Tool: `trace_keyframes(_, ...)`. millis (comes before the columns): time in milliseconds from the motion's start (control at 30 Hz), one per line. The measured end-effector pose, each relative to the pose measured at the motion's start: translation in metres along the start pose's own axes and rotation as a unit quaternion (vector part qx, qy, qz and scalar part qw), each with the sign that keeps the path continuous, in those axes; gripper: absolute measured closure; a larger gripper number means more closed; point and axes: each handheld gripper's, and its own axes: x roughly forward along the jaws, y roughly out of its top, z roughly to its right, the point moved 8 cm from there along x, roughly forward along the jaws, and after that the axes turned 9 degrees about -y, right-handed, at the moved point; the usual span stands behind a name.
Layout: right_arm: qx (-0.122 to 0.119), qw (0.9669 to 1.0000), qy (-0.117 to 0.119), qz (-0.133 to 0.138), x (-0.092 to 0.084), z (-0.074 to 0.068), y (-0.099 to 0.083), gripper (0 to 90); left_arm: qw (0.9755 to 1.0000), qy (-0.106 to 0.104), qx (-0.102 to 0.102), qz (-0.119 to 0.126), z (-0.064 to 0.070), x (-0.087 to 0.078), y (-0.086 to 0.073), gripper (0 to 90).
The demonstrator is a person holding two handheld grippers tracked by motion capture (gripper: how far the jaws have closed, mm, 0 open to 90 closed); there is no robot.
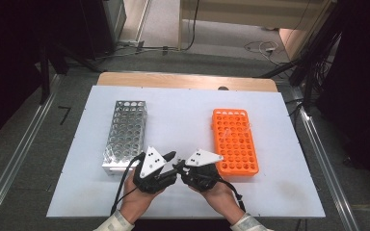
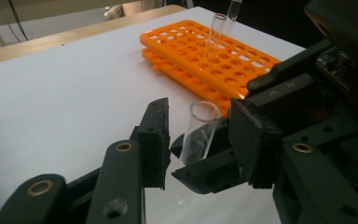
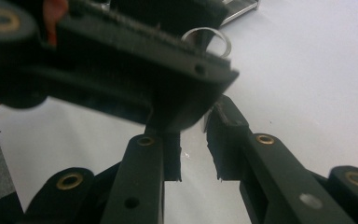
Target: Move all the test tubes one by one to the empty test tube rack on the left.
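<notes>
A clear glass test tube (image 2: 202,130) stands upright between the two pads of my left gripper (image 2: 199,142), with a narrow gap on each side of it, so those jaws are open around it. Lower down, my right gripper (image 3: 195,156) is shut on the tube's bottom part, and the tube's rim (image 3: 208,39) shows above. One jaw of the left gripper crosses in front of that view. In the high view both grippers, left (image 1: 172,161) and right (image 1: 180,168), meet tip to tip near the table's front middle.
An orange tube rack (image 1: 234,141) lies to the right and holds two glass tubes (image 2: 214,37) at its far end. A metal tube rack (image 1: 125,134) lies to the left. Both sit on a white board (image 1: 183,115) on the table.
</notes>
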Motion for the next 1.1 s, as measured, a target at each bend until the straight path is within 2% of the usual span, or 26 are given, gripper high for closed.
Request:
trace_keyframes(100,0.002,1.0,0.0,0.001,-0.001,0.001,0.0,73.0,1.0,0.001,0.003,-0.002,0.002,0.001,0.0,62.6)
trace_keyframes(233,0.002,1.0,0.002,0.002,-0.002,0.001,0.001,73.1,1.0,0.004,0.008,-0.003,0.002,0.002,0.001,72.3)
trace_keyframes(533,0.005,1.0,0.003,0.003,-0.003,0.001,0.001,72.6,0.9999,0.008,0.013,-0.006,-0.001,0.0,0.003,75.7)
trace_keyframes(633,0.009,0.9999,0.003,0.004,-0.004,0.002,0.002,65.2,0.9998,0.011,0.013,-0.007,-0.002,-0.001,0.004,75.8)
trace_keyframes(800,0.011,0.9998,0.0,0.014,-0.007,0.007,0.004,52.9,0.9997,0.023,-0.001,0.005,-0.015,-0.01,0.015,75.9)
trace_keyframes(1100,0.024,0.9997,-0.001,0.01,-0.012,0.018,0.001,43.1,0.9976,0.057,-0.032,0.022,-0.051,-0.038,0.035,75.8)
